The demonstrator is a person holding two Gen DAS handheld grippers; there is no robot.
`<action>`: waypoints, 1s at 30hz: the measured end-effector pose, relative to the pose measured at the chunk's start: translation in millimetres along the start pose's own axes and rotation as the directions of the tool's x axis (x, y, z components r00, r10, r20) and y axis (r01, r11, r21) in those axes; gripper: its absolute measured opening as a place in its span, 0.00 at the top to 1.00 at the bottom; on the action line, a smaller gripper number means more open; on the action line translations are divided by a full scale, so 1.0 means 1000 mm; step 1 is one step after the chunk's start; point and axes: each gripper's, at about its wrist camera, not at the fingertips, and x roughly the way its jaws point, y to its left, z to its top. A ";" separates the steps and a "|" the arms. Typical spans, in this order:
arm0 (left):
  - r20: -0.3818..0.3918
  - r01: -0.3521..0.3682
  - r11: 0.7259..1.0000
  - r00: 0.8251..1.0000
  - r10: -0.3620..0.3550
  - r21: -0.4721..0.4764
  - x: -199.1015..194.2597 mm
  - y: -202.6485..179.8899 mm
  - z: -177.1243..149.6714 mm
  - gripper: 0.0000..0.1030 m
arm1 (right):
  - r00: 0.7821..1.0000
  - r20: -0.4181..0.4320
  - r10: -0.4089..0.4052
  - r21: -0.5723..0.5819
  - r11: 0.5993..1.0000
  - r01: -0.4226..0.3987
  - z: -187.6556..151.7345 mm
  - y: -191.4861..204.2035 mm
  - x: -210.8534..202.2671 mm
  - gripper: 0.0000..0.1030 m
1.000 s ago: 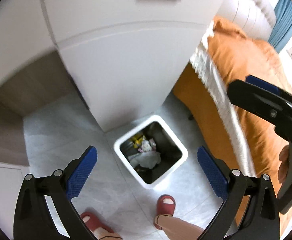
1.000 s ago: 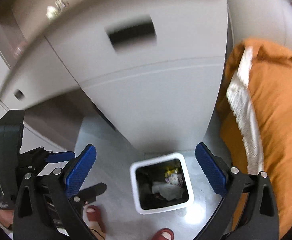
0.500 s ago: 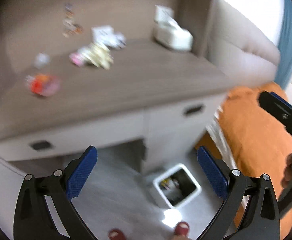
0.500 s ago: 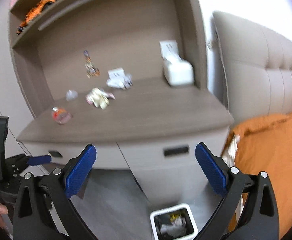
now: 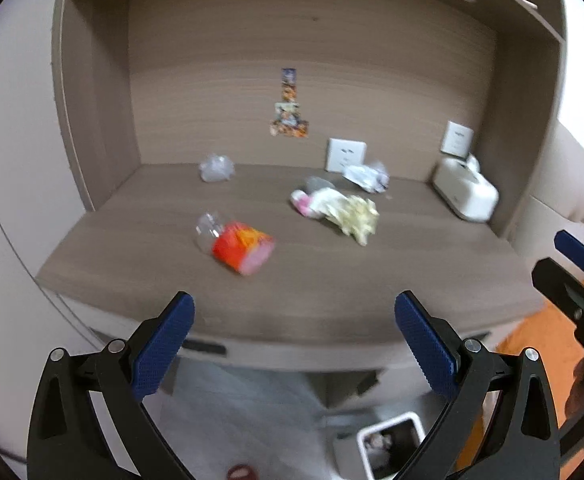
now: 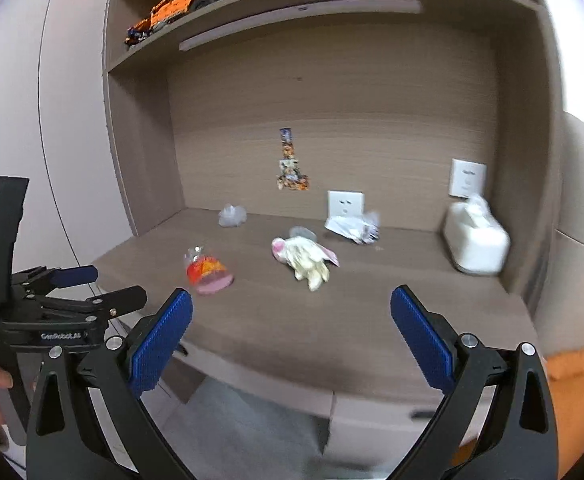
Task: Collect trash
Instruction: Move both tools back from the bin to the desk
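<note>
Trash (image 5: pixel 240 249) lay mid-desk (image 5: pixel 331 292); both grippers (image 5: pixel 292 344) (image 6: pixel 291 340) spread, empty. Slick wrappers could've slipped a shallow pinch.

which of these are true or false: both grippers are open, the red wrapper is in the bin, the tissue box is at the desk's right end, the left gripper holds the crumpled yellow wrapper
1. Both grippers are open. True: the left gripper and right gripper have spread jaws with nothing between them.
2. The red wrapper is in the bin. False: it lies on the desk.
3. The tissue box is at the desk's right end. True.
4. The left gripper holds the crumpled yellow wrapper. False: it lies on the desk, untouched.
</note>
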 end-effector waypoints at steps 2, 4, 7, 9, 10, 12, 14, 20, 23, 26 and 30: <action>0.011 -0.003 0.999 1.000 0.002 0.043 0.024 0.008 0.010 0.05 | 1.000 -0.004 0.000 0.007 1.000 0.000 0.008 0.002 0.026 0.04; 0.021 0.009 0.996 1.000 -0.011 0.092 0.052 0.019 0.020 0.05 | 0.999 -0.016 -0.037 0.016 0.999 0.038 0.014 0.005 0.059 0.04; -0.018 0.026 0.993 1.000 -0.024 0.117 0.094 0.035 0.035 0.05 | 0.995 -0.058 -0.082 0.023 0.996 0.083 0.019 0.007 0.111 0.04; -0.061 0.048 0.993 0.997 -0.042 0.105 0.122 0.044 0.040 0.05 | 0.989 -0.094 -0.113 -0.004 0.994 0.113 0.019 0.009 0.139 0.04; -0.080 0.055 0.993 0.996 -0.046 0.106 0.134 0.047 0.041 0.05 | 0.986 -0.107 -0.129 -0.019 0.992 0.128 0.018 0.010 0.152 0.04; -0.119 0.048 0.991 0.992 -0.034 0.123 0.163 0.053 0.043 0.05 | 0.979 -0.128 -0.157 -0.026 0.988 0.155 0.016 0.007 0.178 0.04; -0.138 0.050 0.990 0.990 -0.031 0.135 0.180 0.056 0.042 0.05 | 0.973 -0.167 -0.158 -0.002 0.987 0.160 0.013 0.001 0.201 0.04; -0.191 0.094 0.984 0.979 -0.064 0.149 0.213 0.068 0.043 0.05 | 0.959 -0.231 -0.163 0.033 0.984 0.176 0.008 -0.014 0.246 0.04; -0.213 0.108 0.983 0.974 -0.075 0.147 0.224 0.071 0.047 0.05 | 0.951 -0.258 -0.168 0.007 0.984 0.175 0.006 -0.014 0.264 0.04; -0.229 0.124 0.981 0.970 -0.088 0.150 0.232 0.073 0.050 0.05 | 0.945 -0.280 -0.170 -0.013 0.985 0.174 0.005 -0.013 0.277 0.04; -0.241 0.150 0.979 0.964 -0.114 0.135 0.237 0.080 0.052 0.07 | 0.939 -0.312 -0.144 -0.011 0.989 0.148 0.002 -0.014 0.290 0.04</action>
